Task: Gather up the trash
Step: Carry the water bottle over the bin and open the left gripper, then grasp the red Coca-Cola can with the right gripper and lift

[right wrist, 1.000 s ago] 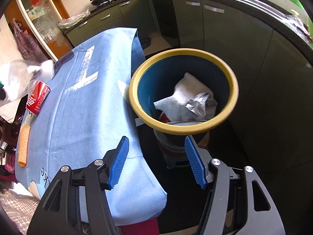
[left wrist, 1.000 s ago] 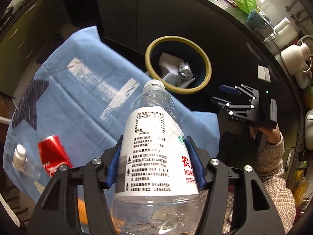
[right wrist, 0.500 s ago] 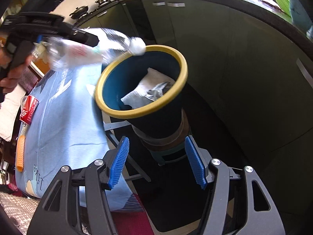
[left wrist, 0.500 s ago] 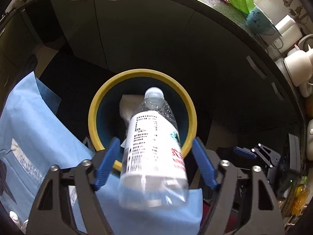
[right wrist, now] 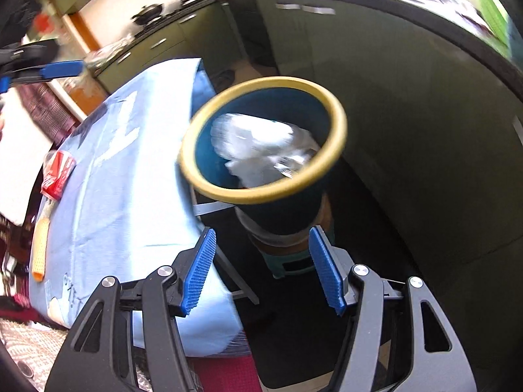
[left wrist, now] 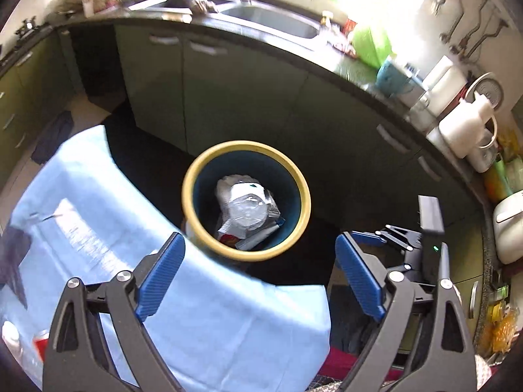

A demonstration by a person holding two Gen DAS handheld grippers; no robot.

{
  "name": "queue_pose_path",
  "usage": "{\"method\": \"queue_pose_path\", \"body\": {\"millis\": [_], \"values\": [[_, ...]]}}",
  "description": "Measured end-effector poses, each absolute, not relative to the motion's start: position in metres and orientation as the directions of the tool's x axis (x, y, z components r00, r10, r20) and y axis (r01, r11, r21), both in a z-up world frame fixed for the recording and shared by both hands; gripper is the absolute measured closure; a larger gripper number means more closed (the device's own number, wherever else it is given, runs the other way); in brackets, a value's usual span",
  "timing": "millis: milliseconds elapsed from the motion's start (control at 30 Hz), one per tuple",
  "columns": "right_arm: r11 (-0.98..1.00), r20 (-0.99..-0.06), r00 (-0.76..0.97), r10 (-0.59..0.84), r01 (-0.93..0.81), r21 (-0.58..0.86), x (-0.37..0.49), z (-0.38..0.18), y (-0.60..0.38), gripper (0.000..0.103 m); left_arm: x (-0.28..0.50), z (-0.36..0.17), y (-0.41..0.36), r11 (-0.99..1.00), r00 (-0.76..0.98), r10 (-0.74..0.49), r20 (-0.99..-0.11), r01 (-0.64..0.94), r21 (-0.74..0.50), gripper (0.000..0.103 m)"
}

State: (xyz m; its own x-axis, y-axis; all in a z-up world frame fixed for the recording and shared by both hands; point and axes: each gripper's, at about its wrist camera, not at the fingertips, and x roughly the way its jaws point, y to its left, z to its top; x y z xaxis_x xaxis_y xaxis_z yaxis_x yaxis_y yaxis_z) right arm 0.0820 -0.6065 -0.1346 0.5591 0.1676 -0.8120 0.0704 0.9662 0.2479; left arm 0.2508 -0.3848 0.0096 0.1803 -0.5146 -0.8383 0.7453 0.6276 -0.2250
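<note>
The dark blue trash bin (left wrist: 193, 176) with a yellow rim stands just past the table's corner. A clear plastic water bottle (left wrist: 246, 207) sits inside it, base up, on crumpled paper and wrappers; in the right wrist view the bottle (right wrist: 248, 140) is blurred. My left gripper (left wrist: 260, 261) hovers above the bin with its jaws opening and nothing between them. My right gripper (right wrist: 261, 274) is open and empty, low beside the bin (right wrist: 340, 124). A red soda can (right wrist: 59, 176) lies on the blue cloth (right wrist: 130, 179).
Dark green kitchen cabinets (left wrist: 228, 98) curve behind the bin under a cluttered counter and a sink (left wrist: 278, 23). An orange item (right wrist: 39, 251) lies near the cloth's far edge. The bin stands on a small stool (right wrist: 291, 261). My right gripper (left wrist: 392, 238) shows right of the bin.
My left gripper carried the bottle from over the table to above the bin and let go. The bottle dropped into the bin, and the left gripper has pulled back. The right gripper stayed open.
</note>
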Motion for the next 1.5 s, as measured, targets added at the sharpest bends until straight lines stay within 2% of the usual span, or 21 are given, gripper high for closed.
{"method": "queue_pose_path", "body": {"millis": [67, 200, 467, 567, 733, 967, 1200, 1333, 1500], "values": [[0.971, -0.809, 0.560, 0.177, 0.033, 0.235, 0.088, -0.125, -0.590, 0.044, 0.236, 0.024, -0.345, 0.659, 0.261, -0.512, -0.818, 0.731, -0.179, 0.014], [0.977, -0.803, 0.561, 0.202, -0.056, 0.207, 0.104, -0.104, -0.547, 0.044, 0.215, 0.044, -0.252, 0.731, 0.387, -0.525, -0.758, 0.661, -0.168, 0.013], [0.930, -0.797, 0.505, 0.332, -0.314, 0.189, 0.160, -0.062, -0.409, 0.043, 0.194, 0.040, -0.067, 0.885, 0.644, -0.455, -0.615, 0.404, -0.231, 0.007], [0.876, -0.792, 0.438, 0.425, -0.419, 0.238, 0.186, -0.052, -0.344, 0.027, 0.201, 0.020, -0.012, 0.918, 0.727, -0.394, -0.563, 0.287, -0.272, 0.007], [0.824, -0.795, 0.275, 0.540, -0.364, 0.434, 0.240, -0.056, -0.258, 0.022, 0.214, -0.014, 0.056, 0.957, 0.812, -0.231, -0.536, 0.090, -0.277, 0.007], [0.901, -0.901, 0.114, 0.418, -0.180, 0.395, 0.298, -0.077, -0.186, 0.018, 0.204, -0.032, 0.076, 0.969, 0.845, -0.154, -0.512, 0.029, -0.243, 0.007], [0.936, -0.937, 0.008, 0.349, -0.047, 0.349, 0.324, -0.110, -0.160, 0.015, 0.195, -0.040, 0.088, 0.962, 0.857, -0.147, -0.495, 0.008, -0.273, 0.007], [0.948, -0.948, -0.023, 0.318, -0.019, 0.318, 0.334, -0.123, -0.153, 0.015, 0.196, -0.041, 0.093, 0.951, 0.853, -0.173, -0.492, 0.016, -0.307, 0.007], [0.963, -0.962, -0.048, 0.268, -0.022, 0.269, 0.342, -0.137, -0.141, 0.015, 0.192, -0.041, 0.093, 0.956, 0.862, -0.156, -0.483, 0.008, -0.293, 0.007]]}}
